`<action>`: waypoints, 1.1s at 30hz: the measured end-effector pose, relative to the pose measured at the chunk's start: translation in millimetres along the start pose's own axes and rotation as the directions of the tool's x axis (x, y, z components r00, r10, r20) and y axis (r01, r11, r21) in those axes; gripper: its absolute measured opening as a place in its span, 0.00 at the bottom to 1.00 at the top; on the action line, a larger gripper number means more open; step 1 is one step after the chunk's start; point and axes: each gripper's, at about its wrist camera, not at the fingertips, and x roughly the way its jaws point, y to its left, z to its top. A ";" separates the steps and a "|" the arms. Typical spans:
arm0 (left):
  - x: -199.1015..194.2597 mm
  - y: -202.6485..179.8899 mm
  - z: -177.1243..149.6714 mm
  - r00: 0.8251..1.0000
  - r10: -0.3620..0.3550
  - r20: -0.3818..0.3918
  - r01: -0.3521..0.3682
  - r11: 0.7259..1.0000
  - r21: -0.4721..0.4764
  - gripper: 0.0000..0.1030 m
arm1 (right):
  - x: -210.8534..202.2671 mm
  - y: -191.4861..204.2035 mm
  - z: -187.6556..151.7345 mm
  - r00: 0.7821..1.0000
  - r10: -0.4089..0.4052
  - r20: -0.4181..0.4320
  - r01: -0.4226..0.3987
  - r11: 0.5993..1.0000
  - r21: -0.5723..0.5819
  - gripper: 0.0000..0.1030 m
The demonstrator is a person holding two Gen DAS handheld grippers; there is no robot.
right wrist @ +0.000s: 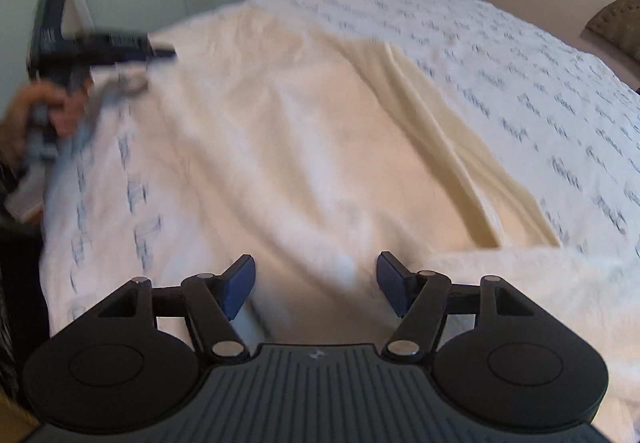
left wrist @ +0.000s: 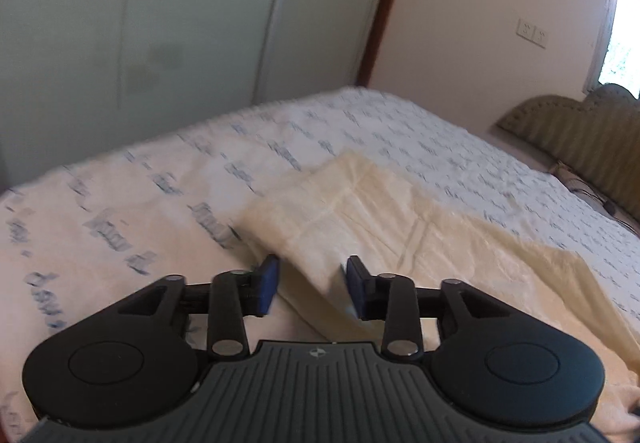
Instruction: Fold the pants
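We see the cream pants (right wrist: 280,147) spread flat on the bed (right wrist: 520,91), one layer already lapped over, which suits creasing. Our left tool (left wrist: 312,285) hovers part-open over a folded edge, gripping nothing; our right tool (right wrist: 316,285) stands wide and empty above the cloth, likely between grasps.

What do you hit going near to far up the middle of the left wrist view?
Left gripper, jaws apart with nothing pinched → cream pants → printed bedsheet → pale wardrobe doors.
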 end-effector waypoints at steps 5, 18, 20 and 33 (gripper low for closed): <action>-32.7 -40.6 8.1 0.990 -0.112 0.091 0.100 0.988 0.120 0.50 | -51.1 3.1 -33.7 0.991 -0.056 0.122 0.050 0.997 0.058 0.65; -31.4 -244.1 -98.2 0.617 -0.651 -0.442 0.775 0.407 0.483 0.69 | -106.4 -99.8 -96.7 0.849 -0.521 0.083 0.374 0.706 0.601 0.66; -27.0 -258.3 -112.2 0.592 -0.655 -0.469 0.793 0.370 0.484 0.69 | -112.5 -118.0 -70.6 0.800 -0.592 0.100 0.419 0.670 0.613 0.66; 18.0 -282.0 -109.0 0.479 -0.694 -0.538 0.871 0.453 0.191 0.71 | -5.8 -305.8 -5.2 0.841 -0.516 -0.167 0.377 0.336 0.863 0.68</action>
